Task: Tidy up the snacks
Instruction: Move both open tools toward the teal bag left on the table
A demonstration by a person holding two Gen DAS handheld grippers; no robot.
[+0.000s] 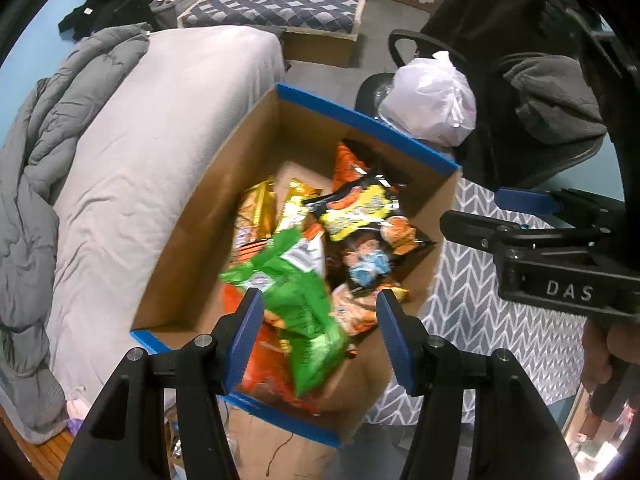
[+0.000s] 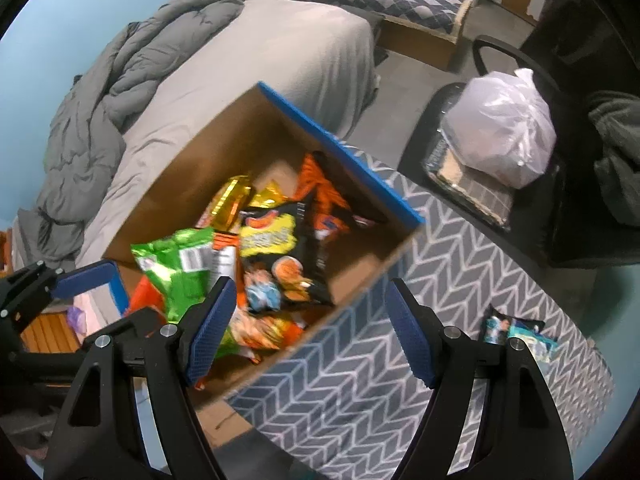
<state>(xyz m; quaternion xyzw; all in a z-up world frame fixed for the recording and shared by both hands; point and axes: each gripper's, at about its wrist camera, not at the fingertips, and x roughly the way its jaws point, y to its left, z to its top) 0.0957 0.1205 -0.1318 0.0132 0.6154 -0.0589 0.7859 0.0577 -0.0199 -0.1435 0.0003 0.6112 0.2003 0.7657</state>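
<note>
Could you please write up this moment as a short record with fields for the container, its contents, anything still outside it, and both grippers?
container: cardboard box with blue rim, open, on the chevron-patterned cloth
contents: many snack bags, green bag on top, black-and-yellow bag beside it
outside box: one small packet on the cloth
left gripper: open, above the box, holding nothing
right gripper: open, above the box edge, holding nothing
nearby: white plastic bag on a chair
</note>
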